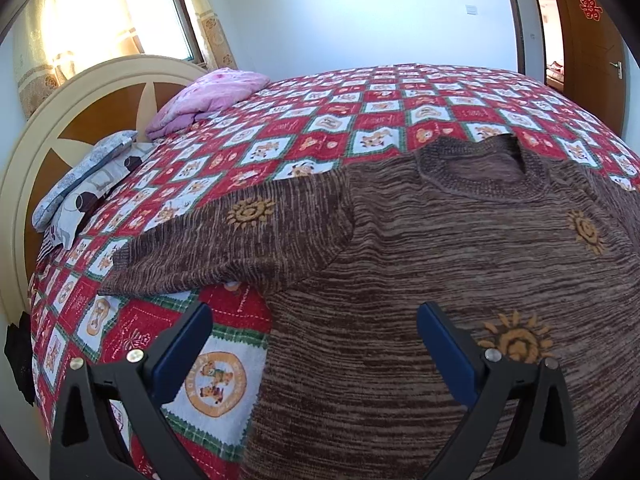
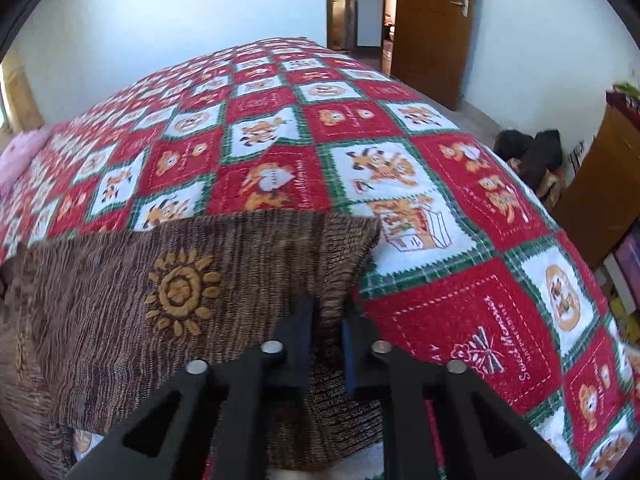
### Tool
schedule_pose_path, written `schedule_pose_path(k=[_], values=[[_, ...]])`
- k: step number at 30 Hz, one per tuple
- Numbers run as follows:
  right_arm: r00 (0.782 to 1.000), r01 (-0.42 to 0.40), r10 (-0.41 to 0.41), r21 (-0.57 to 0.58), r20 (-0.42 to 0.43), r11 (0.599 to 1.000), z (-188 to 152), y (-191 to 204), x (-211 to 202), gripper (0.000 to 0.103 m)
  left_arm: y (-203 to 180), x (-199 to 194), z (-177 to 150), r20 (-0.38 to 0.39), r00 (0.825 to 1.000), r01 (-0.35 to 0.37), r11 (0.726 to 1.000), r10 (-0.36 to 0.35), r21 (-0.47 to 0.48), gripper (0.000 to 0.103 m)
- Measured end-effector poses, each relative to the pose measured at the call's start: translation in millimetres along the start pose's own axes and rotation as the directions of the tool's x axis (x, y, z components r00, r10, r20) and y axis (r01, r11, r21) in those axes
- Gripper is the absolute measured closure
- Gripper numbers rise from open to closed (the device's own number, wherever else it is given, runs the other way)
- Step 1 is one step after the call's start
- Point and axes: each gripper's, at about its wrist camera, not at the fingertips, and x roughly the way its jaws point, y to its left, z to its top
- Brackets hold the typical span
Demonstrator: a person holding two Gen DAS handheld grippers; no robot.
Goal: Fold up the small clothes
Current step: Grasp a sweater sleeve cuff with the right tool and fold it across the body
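Observation:
A small brown knit sweater point(image 1: 440, 248) with orange sun motifs lies flat on the bed, neck hole toward the far side, its left sleeve point(image 1: 224, 240) spread out. My left gripper point(image 1: 314, 320) is open and empty, hovering over the sweater's left edge. In the right wrist view my right gripper point(image 2: 330, 312) is shut on the sweater's right sleeve point(image 2: 248, 272) near its cuff, and the sleeve is lifted off the bed.
The bed has a red, white and green patchwork quilt point(image 1: 320, 120). A pink folded blanket point(image 1: 208, 96) and grey pillows point(image 1: 84, 184) lie by the headboard. An open wooden door point(image 2: 432, 28) and dark bags point(image 2: 528, 152) stand beyond the bed.

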Motion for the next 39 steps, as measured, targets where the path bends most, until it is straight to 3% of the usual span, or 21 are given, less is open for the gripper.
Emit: schedule_pose_path(k=[11,24,29,36,39], values=[[0.989,-0.113,0.115,-0.019,0.095,0.993,28,52,-68,0.097,28,-2,-7,-0.018,0.999,0.040,0.998,-0.041,-0.056,0.000],[0.946,-0.288,0.313,-0.219,0.089,0.932,27,200,-135,0.097,57,-1,-17,-0.023,0.996,0.088,0.992,-0.090,-0.095,0.000],[0.928,-0.344,0.371,-0.299,0.035,0.890,5,266,-132,0.097,65,0,-23,-0.027,0.995,0.091,0.991,-0.094,-0.098,0.000],[0.904,-0.418,0.421,-0.344,-0.072,0.841,-48,360,-89,0.097,76,7,-28,-0.047,0.996,0.074,0.992,-0.079,-0.103,0.000],[0.866,-0.498,0.483,-0.320,-0.131,0.806,-73,385,-62,0.090,78,7,-30,-0.053,0.997,0.059,0.994,-0.064,-0.094,0.000]])
